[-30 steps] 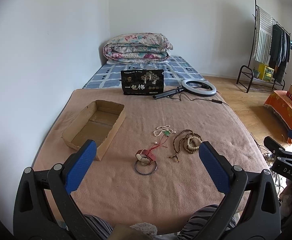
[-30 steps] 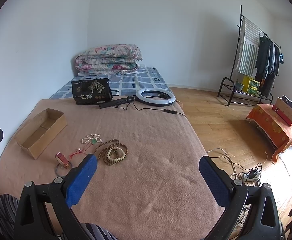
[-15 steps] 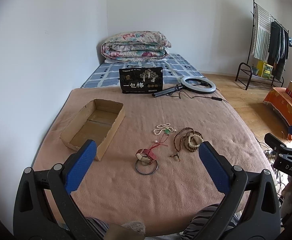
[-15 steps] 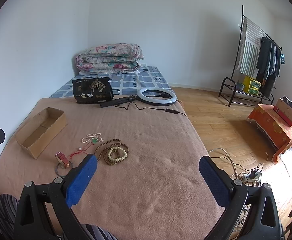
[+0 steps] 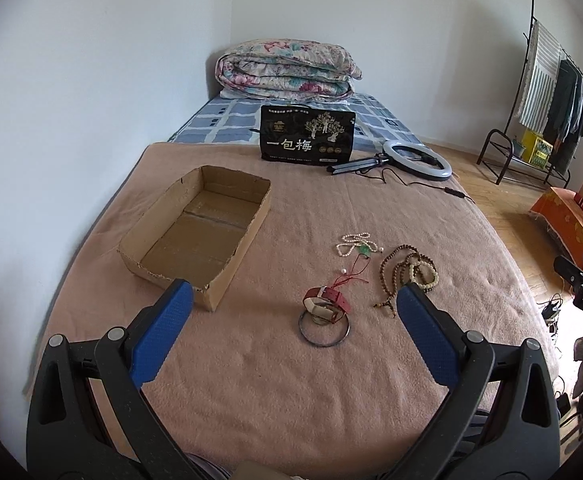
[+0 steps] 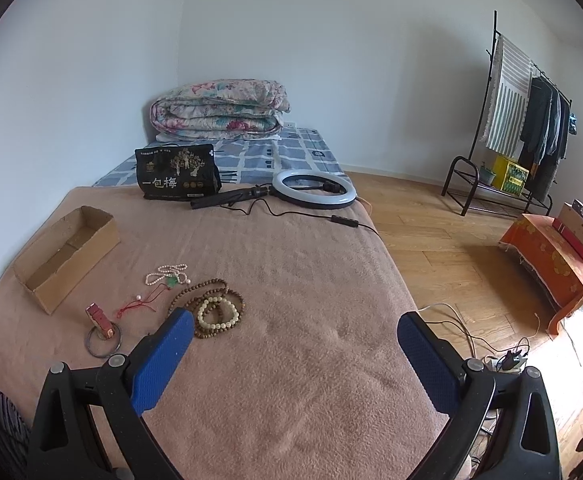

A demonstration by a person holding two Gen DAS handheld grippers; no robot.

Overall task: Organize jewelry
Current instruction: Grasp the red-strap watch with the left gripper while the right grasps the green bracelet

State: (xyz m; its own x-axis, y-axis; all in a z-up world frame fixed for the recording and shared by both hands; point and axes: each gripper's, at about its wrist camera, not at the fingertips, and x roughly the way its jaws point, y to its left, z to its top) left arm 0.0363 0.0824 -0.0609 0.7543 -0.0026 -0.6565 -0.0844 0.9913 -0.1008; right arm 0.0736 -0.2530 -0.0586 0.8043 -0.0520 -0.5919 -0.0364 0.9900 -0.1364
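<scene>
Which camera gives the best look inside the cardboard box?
The left wrist view. There the cardboard box sits close, seen from above, so its bare floor and all four walls show, with no jewelry inside. The right wrist view shows the box farther off at a low angle, its near wall hiding most of the floor.

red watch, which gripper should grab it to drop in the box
Left. The red watch lies centred ahead of the open left gripper, beside the cardboard box. The right gripper points past it, toward the bed's edge.
</scene>
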